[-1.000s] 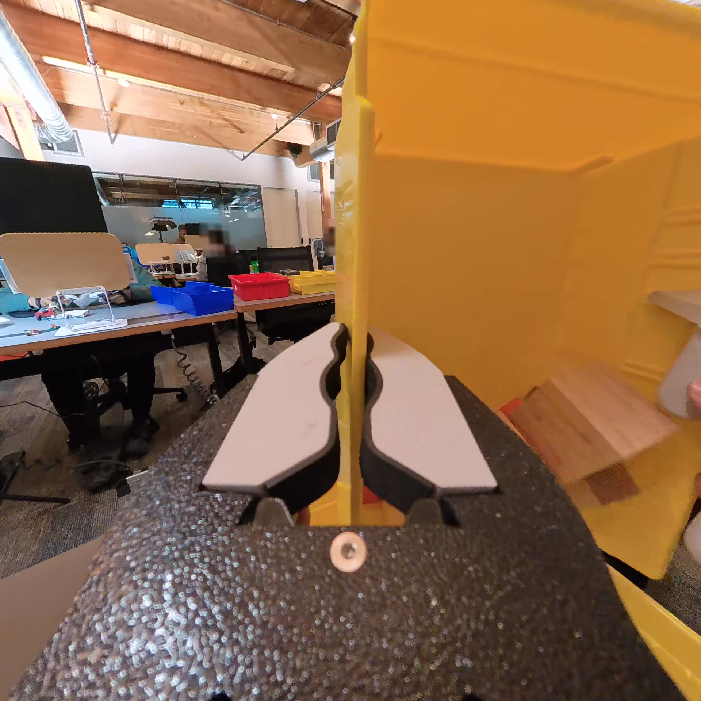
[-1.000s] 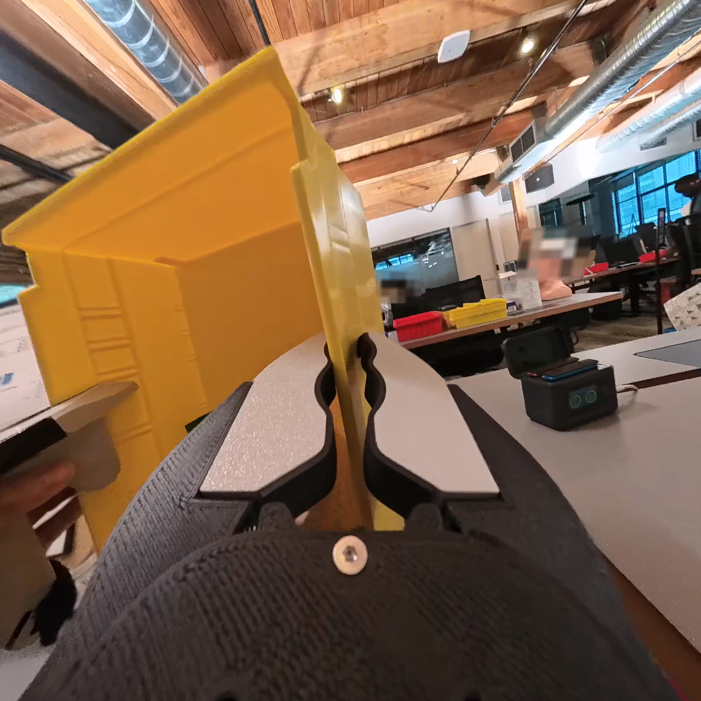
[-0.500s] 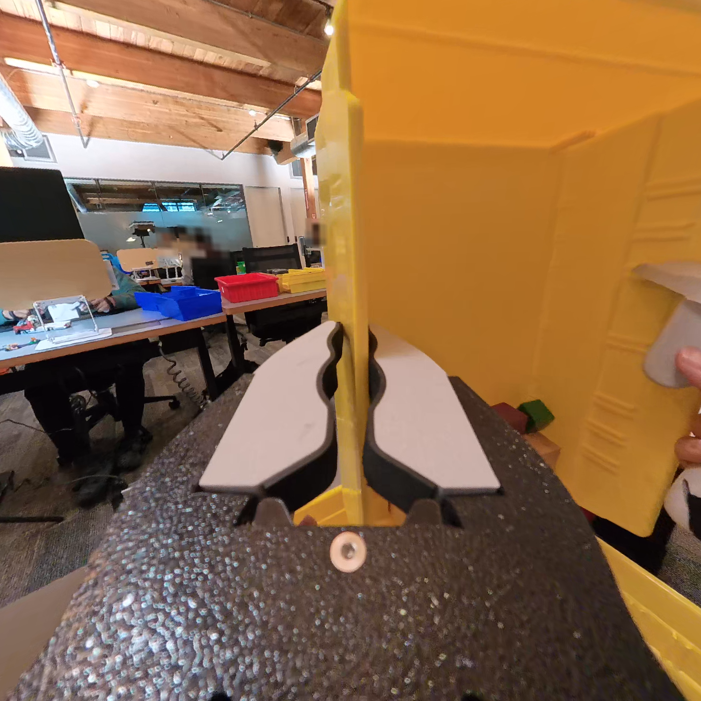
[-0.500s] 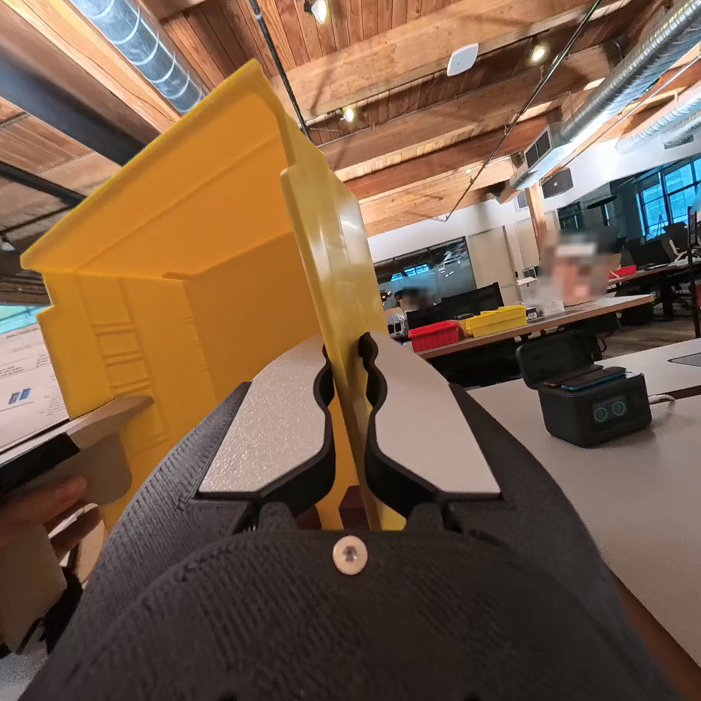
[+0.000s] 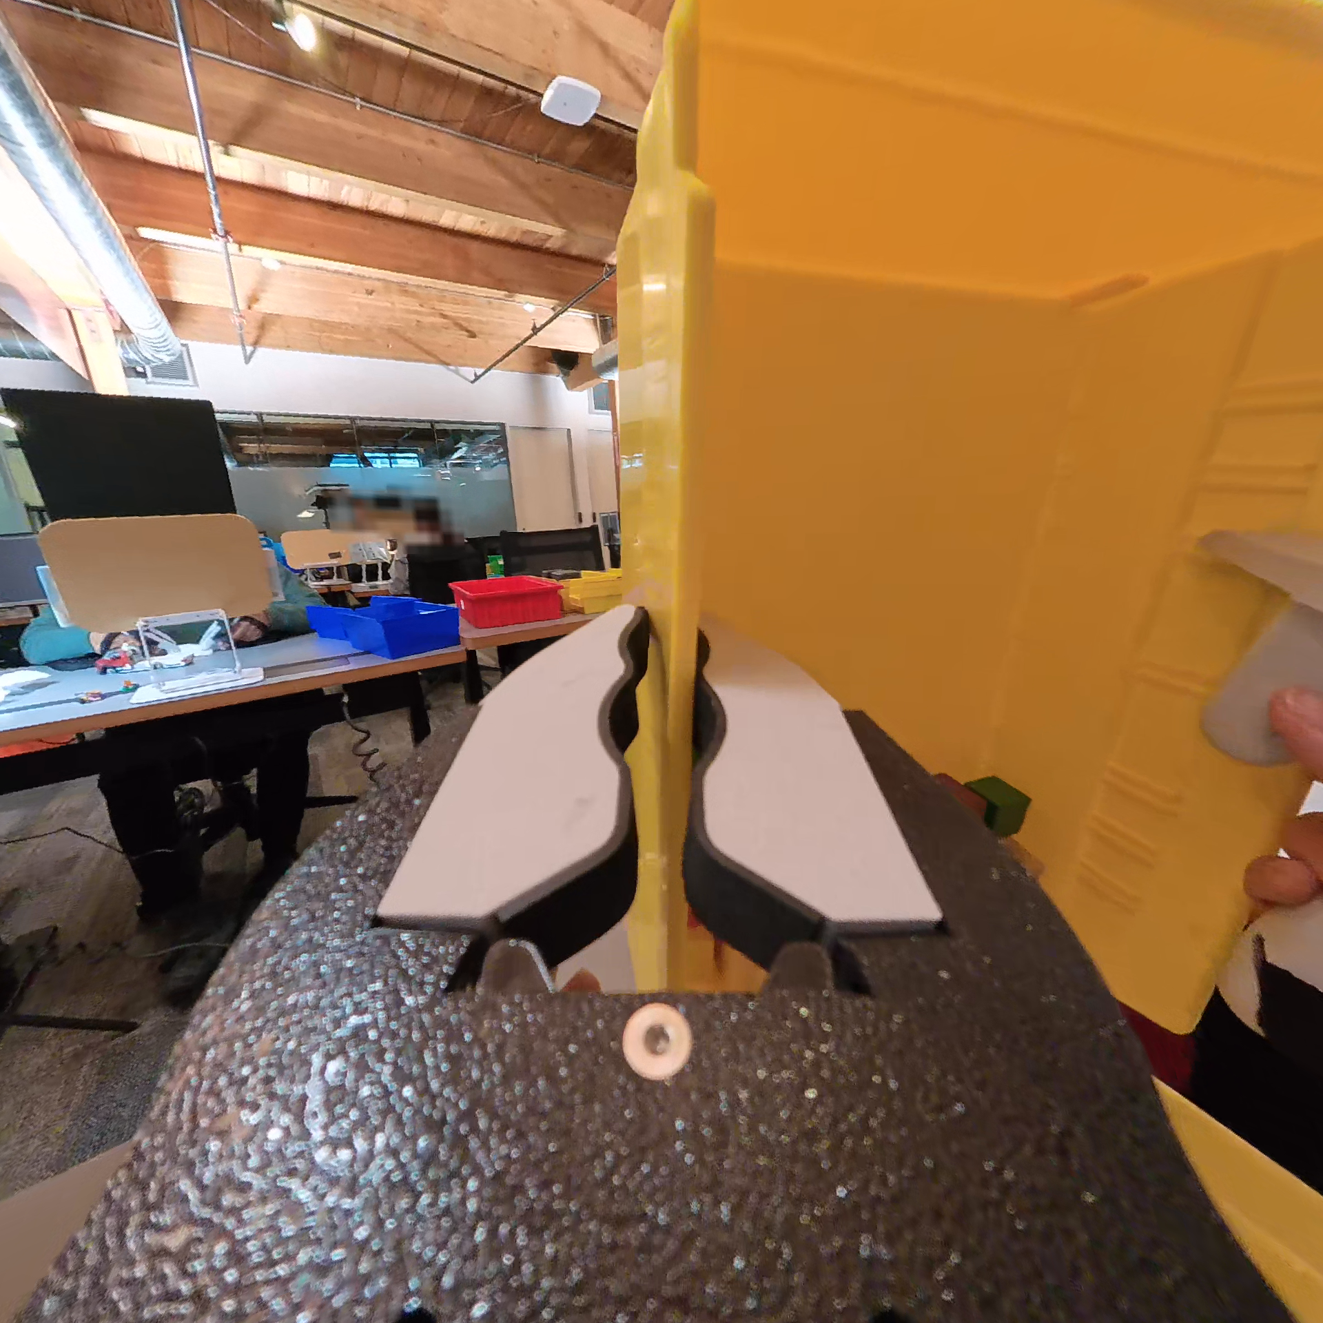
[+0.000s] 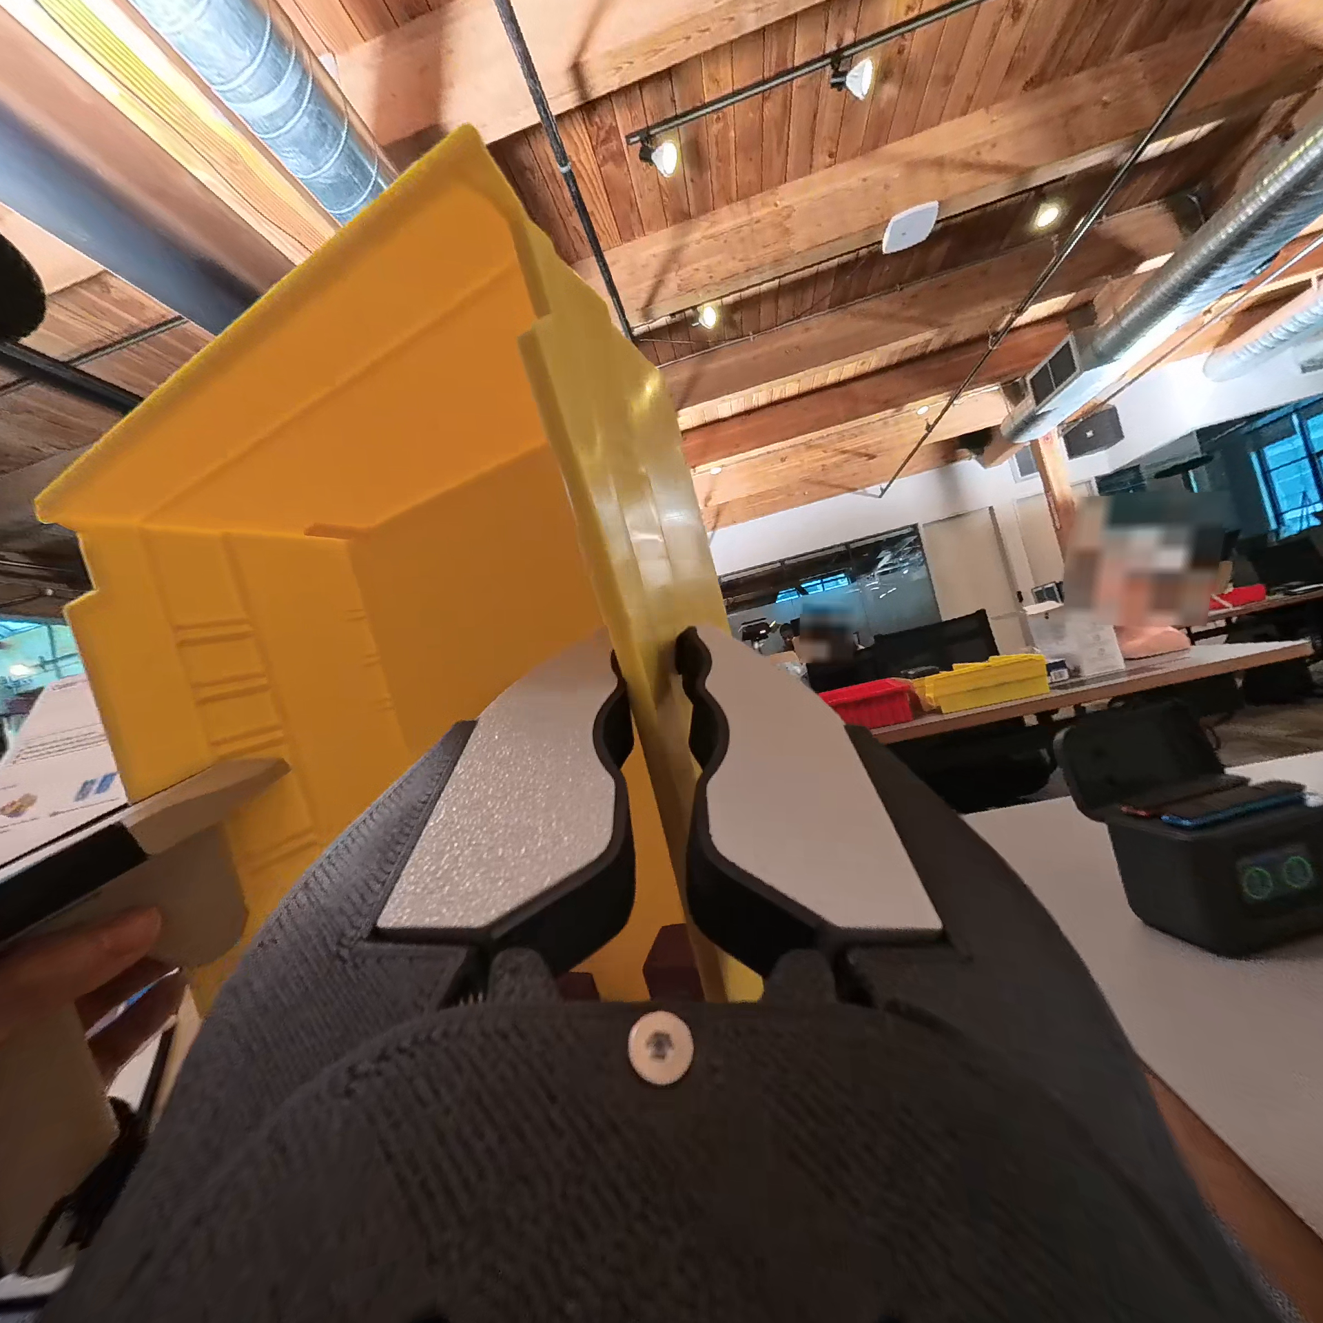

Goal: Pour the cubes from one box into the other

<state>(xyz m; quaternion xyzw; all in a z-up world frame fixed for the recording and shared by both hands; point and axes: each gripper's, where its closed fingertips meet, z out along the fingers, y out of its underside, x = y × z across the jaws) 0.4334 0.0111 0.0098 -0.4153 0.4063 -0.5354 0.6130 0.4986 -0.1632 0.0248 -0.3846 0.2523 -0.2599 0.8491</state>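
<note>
Yellow bin (image 5: 931,465) is upended, its interior empty. Left gripper (image 5: 669,644) and right gripper (image 6: 655,651) each clamp an opposite side wall. Green cube (image 5: 999,802) lies below, beside the second bin's rim (image 5: 1246,1203). Risk: a thin wall slipping from the pads would drop the bin onto the cubes.

Grey table (image 6: 1117,952) on the right has a black case (image 6: 1210,852) sitting open on it, blue gadget inside, two green rings glowing on front.
</note>
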